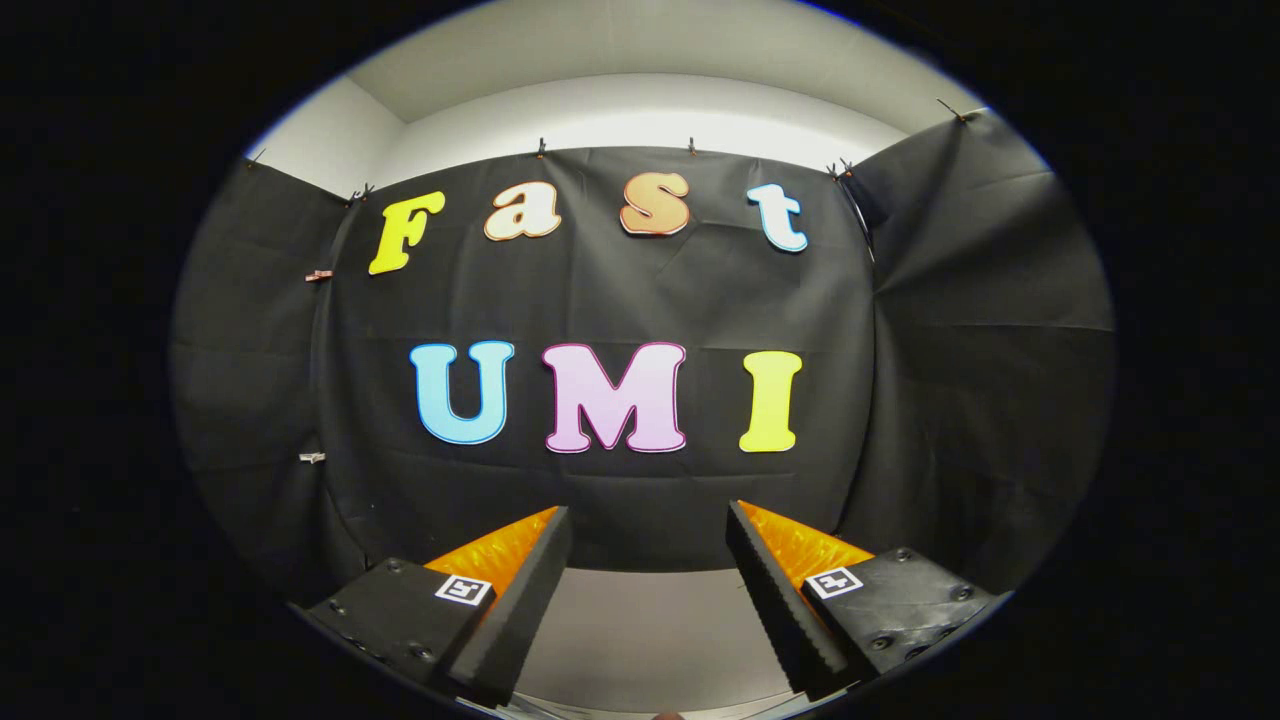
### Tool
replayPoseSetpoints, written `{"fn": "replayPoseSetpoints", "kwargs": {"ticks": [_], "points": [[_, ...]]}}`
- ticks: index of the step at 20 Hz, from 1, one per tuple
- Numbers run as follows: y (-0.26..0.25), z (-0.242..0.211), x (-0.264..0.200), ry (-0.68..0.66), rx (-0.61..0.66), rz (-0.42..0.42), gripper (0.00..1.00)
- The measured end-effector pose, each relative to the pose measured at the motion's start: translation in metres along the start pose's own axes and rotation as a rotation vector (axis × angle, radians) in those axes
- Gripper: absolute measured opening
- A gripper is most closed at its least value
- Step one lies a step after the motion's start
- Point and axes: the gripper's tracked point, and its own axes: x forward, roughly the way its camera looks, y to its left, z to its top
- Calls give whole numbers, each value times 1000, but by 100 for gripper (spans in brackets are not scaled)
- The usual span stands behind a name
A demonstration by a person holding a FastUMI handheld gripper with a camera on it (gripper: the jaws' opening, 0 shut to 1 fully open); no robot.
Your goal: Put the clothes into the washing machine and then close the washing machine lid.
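The gripper (650, 530) is spread wide with nothing between its fingers, facing the black cloth wall (600, 300) above a white surface (650, 630).

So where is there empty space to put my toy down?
There is a bare pale surface between the open gripper's two fingers, running ahead to the foot of the black cloth wall. Nothing lies on that stretch. No spot here looks crowded.

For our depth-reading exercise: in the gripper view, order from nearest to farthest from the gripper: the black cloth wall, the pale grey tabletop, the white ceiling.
1. Pale grey tabletop, between and just below the open gripper fingers.
2. Black cloth wall, beyond the fingers.
3. White ceiling, above the cloth.
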Motion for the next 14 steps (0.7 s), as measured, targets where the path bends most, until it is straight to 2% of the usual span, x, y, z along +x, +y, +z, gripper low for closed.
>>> {"fn": "replayPoseSetpoints", "kwargs": {"ticks": [14], "points": [[7,-5,-2,8,-7,14,98]]}}
